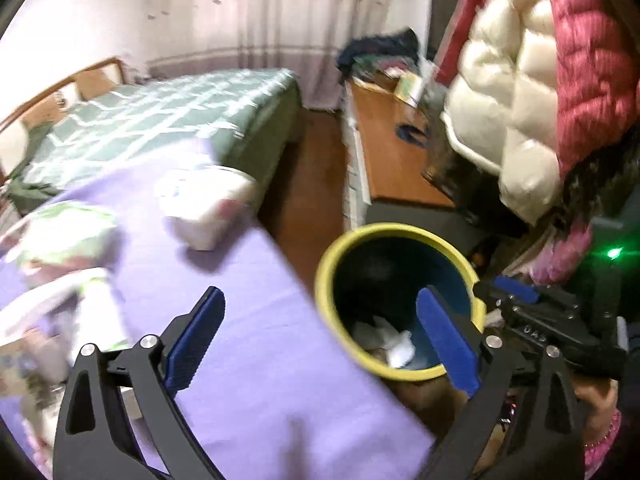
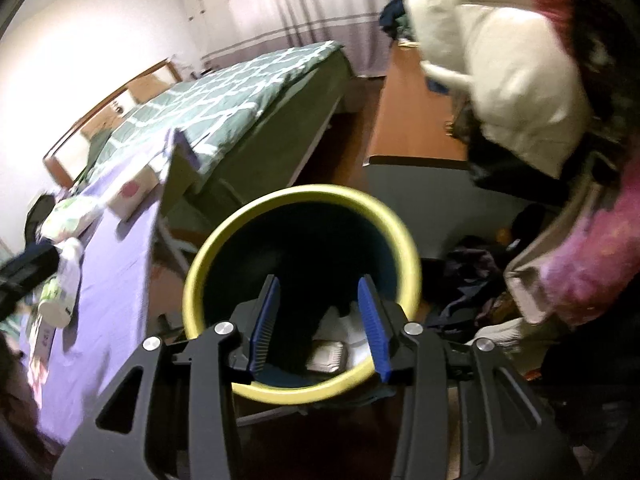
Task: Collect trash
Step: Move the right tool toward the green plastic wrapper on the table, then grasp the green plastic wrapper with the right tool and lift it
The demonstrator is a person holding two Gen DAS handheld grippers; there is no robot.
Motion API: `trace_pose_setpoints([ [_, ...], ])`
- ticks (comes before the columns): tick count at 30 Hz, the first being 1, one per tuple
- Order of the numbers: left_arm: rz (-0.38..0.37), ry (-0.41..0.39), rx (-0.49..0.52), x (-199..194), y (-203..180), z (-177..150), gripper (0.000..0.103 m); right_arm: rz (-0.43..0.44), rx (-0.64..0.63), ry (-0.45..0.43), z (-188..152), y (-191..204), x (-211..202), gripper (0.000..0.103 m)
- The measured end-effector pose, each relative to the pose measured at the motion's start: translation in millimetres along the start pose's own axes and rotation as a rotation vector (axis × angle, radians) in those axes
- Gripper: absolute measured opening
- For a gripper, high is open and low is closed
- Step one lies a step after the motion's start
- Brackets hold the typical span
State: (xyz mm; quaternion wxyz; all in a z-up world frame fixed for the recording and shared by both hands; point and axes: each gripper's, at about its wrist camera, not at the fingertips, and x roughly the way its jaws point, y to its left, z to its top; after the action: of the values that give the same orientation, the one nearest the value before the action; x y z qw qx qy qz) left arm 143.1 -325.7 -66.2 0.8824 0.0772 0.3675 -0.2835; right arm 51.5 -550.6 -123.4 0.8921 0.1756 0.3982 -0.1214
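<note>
trash bin [image 1: 400,300], yellow rim w/ dark blue inside, sits lower centre-right in left wrist view, just beside the purple-covered table [image 1: 248,340]. crumpled white trash [image 1: 390,342] lies at its bottom. left tool [image 1: 324,336] gapes wide, nothing between pads, one pad over the table, other over the bin mouth. right tool [image 2: 320,320] is partly open above the bin, empty. tissue pack [image 1: 204,212] rests upper left on the table.

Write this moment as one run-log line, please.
left tool: open, empty | right tool: over yellow-rimmed bin, nothing gripped | bin: white trash inside
</note>
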Motion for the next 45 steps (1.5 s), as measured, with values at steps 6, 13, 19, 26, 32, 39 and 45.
trace_pose_setpoints([
  [6, 0.156, -0.077, -0.142, -66, 83, -16, 0.097, 0.079, -0.081, 0.018, 0, 56, 6, 0.040],
  [13, 0.342, -0.143, -0.276, -132, 171, -54, 0.098, 0.170, -0.191, 0.022, -1, 135, 3, 0.040],
  [19, 0.427, -0.173, -0.368, -168, 227, -87, 0.098, 0.269, -0.309, 0.032, -7, 220, -1, 0.041],
  [26, 0.474, -0.169, -0.421, -182, 269, -116, 0.098, 0.374, -0.439, 0.036, -7, 319, 0, 0.041],
  [32, 0.467, -0.168, -0.438, -184, 293, -119, 0.098, 0.341, -0.562, 0.033, -10, 379, 21, 0.050],
  [39, 0.451, -0.161, -0.444, -176, 311, -111, 0.098, 0.299, -0.615, 0.045, -11, 407, 43, 0.055],
  [45, 0.439, -0.158, -0.453, -165, 318, -103, 0.098, 0.314, -0.526, 0.064, 22, 396, 53, 0.055],
])
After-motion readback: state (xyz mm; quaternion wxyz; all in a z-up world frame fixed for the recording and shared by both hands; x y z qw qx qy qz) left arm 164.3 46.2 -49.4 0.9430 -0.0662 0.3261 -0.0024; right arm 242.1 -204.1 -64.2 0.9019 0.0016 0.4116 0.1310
